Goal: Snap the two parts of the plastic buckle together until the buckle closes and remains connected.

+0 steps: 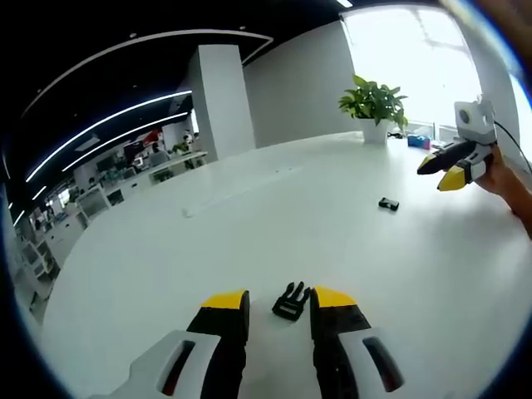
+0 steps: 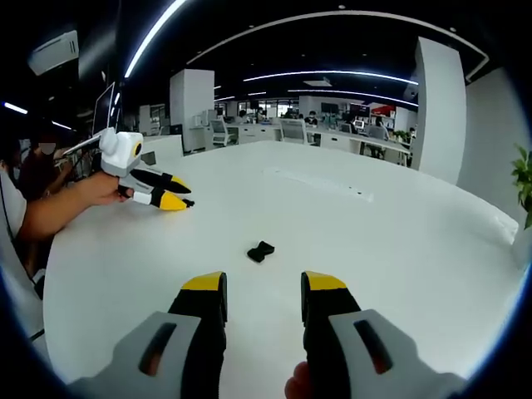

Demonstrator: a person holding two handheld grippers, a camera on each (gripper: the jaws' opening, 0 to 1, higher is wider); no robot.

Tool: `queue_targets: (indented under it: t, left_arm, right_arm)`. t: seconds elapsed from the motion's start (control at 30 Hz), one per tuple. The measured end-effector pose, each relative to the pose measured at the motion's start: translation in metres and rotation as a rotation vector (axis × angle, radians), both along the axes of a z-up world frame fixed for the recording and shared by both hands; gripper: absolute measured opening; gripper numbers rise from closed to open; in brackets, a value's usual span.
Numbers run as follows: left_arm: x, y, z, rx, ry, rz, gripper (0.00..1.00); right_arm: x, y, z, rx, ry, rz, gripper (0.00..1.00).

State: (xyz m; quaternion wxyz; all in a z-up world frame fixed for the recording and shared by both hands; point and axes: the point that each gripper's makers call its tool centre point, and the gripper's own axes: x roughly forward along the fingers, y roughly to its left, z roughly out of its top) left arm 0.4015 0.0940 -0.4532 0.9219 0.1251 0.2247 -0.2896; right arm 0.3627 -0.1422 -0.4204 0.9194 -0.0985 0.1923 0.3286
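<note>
On the white table point(image 1: 208, 241) lies a black pronged buckle part point(image 1: 291, 302), just between the yellow tips of my open left gripper point(image 1: 278, 299); nothing is gripped. The other black buckle part point(image 1: 388, 204) rests farther out to the right, below the right gripper point(image 1: 440, 173), which a hand holds above the table. In the right gripper view that second part point(image 2: 260, 251) lies a short way ahead of my open right gripper point(image 2: 263, 283). The left gripper point(image 2: 170, 193) shows at the left there, low over the table, its jaws apart.
A potted plant point(image 1: 374, 104) stands at the table's far edge by a bright window. A white pillar point(image 1: 223, 100) and office desks point(image 2: 332, 133) lie beyond the table. A person's forearm point(image 2: 66, 208) reaches in from the left.
</note>
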Motion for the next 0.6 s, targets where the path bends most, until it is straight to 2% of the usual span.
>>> queue_targets:
  t: [0.27, 0.6]
  left_arm:
    - [0.0021, -0.0012, -0.0006, -0.003, 0.002, -0.003, 0.28]
    - [-0.0013, 0.0004, -0.0022, -0.013, 0.024, -0.053, 0.25]
  right_arm:
    - [0.0002, -0.0007, -0.0019, 0.004, 0.004, 0.005, 0.35]
    - [-0.0001, -0.0015, -0.0016, 0.011, 0.004, 0.006, 0.36]
